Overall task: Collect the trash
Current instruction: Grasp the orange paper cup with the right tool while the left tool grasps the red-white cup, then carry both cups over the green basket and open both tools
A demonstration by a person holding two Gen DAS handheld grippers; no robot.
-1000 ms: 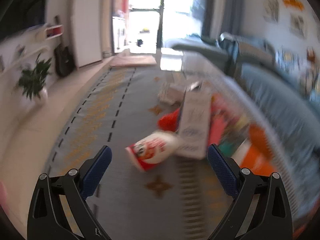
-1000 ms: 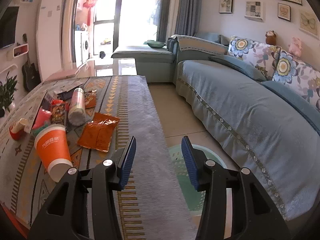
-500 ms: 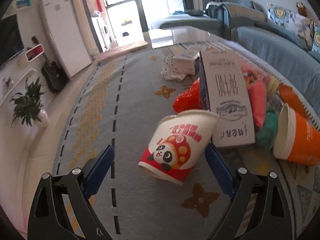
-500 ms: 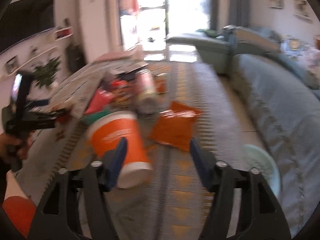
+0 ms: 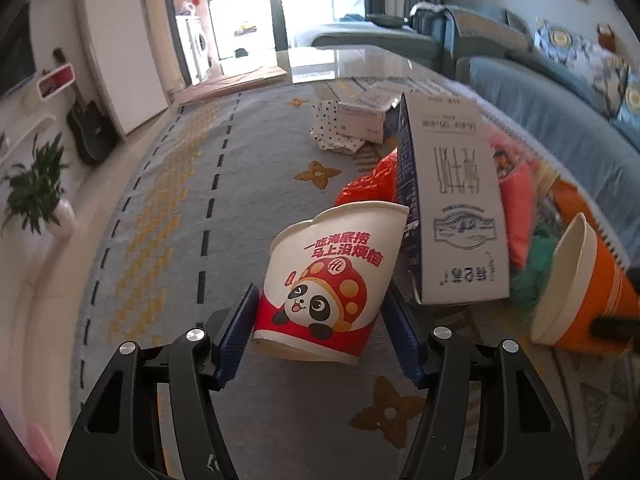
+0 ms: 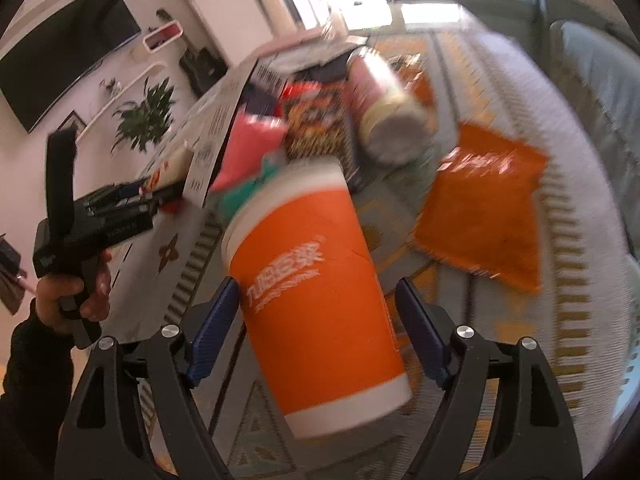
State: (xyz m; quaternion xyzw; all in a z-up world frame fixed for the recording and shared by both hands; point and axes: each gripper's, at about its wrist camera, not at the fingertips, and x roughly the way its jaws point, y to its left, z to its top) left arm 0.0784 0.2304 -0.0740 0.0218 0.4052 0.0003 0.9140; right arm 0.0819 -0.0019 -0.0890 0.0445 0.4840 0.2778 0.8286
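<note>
A crushed white and red panda paper cup [image 5: 324, 280] lies on its side on the patterned table cloth [image 5: 168, 200]. My left gripper [image 5: 320, 332] is open with its blue pads on both sides of the cup's base, touching or nearly touching it. An orange paper cup [image 6: 316, 292] lies on its side; it also shows in the left wrist view [image 5: 588, 296]. My right gripper [image 6: 318, 328] is open and straddles the orange cup, with a gap on the right side. The left gripper shows in the right wrist view [image 6: 116, 216].
A tall white and blue carton [image 5: 452, 208] leans behind the panda cup. An orange snack bag [image 6: 484, 204], a pink can [image 6: 384, 108], red and pink wrappers [image 6: 248, 148] and small boxes [image 5: 356, 120] lie on the table. A blue sofa [image 5: 560, 112] runs along the right.
Both grippers moved forward. The left one now has the panda cup between its pads and has narrowed. The right one swung left and now straddles the orange cup.
</note>
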